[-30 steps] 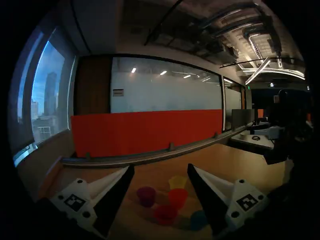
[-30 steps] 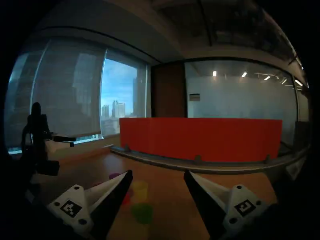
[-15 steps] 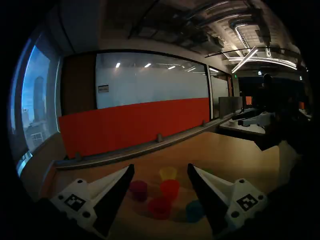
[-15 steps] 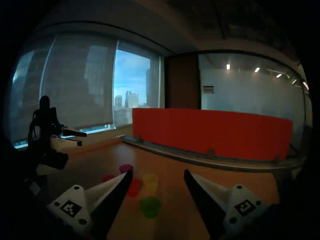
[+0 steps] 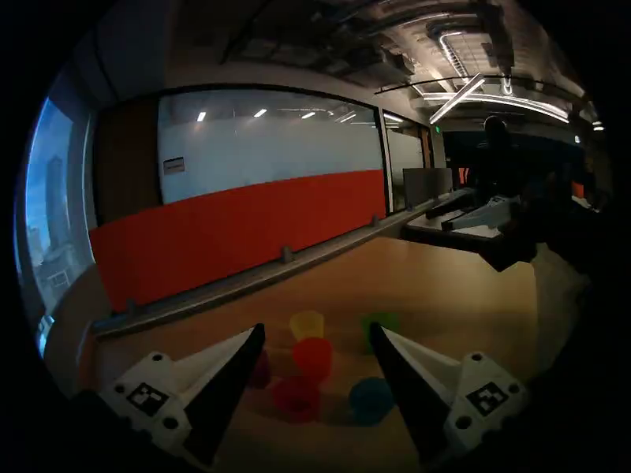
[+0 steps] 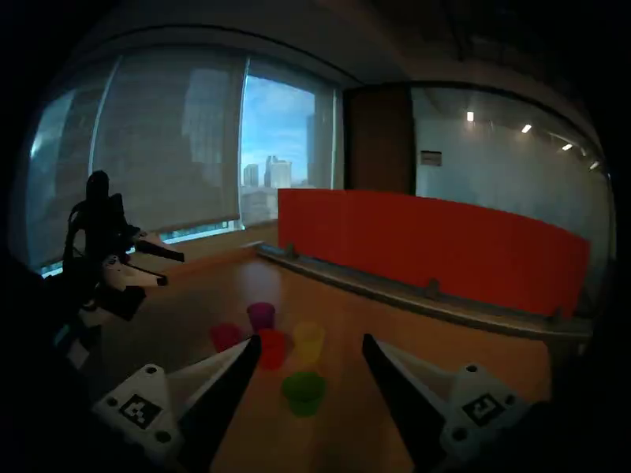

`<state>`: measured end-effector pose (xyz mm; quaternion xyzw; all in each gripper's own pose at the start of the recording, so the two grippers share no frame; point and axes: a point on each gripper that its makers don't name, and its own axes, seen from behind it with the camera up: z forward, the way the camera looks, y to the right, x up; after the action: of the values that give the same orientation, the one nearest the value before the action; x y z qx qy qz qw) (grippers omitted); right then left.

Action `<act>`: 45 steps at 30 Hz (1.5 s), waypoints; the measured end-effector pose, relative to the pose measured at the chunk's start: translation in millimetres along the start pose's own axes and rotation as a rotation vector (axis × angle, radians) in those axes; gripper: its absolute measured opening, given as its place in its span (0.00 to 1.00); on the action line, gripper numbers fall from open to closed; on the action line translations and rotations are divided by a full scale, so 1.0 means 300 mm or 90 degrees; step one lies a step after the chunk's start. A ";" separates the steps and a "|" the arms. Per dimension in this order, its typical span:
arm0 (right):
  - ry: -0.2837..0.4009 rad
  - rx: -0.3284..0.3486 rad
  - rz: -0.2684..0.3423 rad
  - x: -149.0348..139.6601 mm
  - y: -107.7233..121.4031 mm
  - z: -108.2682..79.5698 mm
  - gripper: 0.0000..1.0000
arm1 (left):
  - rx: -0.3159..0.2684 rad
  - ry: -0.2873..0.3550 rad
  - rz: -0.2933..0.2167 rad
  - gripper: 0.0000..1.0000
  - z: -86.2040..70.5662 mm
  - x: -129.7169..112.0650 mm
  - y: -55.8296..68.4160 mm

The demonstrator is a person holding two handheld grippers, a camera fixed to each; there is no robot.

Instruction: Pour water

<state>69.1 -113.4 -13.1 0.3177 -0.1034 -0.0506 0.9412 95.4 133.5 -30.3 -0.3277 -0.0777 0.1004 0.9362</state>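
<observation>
Left hand-held gripper (image 5: 315, 326) agape (cups (image 5: 313, 356) beyond); right hand-held gripper (image 6: 311, 337) too

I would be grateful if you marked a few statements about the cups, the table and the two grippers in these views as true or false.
1. The left gripper and the right gripper are both open and hold nothing. True.
2. The green plastic cup lies on its side. False: it stands upright on the wooden table.
3. The yellow plastic cup stands farther from the right gripper than the green one. True.
4. The blue plastic cup is stacked inside the red plastic cup. False: they stand apart, side by side.
5. An orange-red panel runs behind the table. True.
</observation>
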 end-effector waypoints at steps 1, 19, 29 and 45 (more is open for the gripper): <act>-0.006 0.001 -0.006 -0.009 -0.001 0.005 1.00 | -0.003 -0.006 0.002 0.98 0.005 -0.010 0.006; -0.069 0.019 -0.037 -0.104 -0.015 0.058 1.00 | -0.099 -0.074 0.028 0.98 0.082 -0.172 0.138; -0.092 0.026 -0.047 -0.159 -0.013 0.096 0.99 | -0.125 -0.119 0.034 0.99 0.115 -0.294 0.170; -0.117 0.034 -0.042 -0.231 0.001 0.157 1.00 | -0.171 -0.175 0.045 0.99 0.161 -0.452 0.235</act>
<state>-9.0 -129.6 12.4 0.3401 -0.1801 -0.1077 0.9167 -55.8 184.0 -48.2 -0.4356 -0.2061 0.1658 0.8604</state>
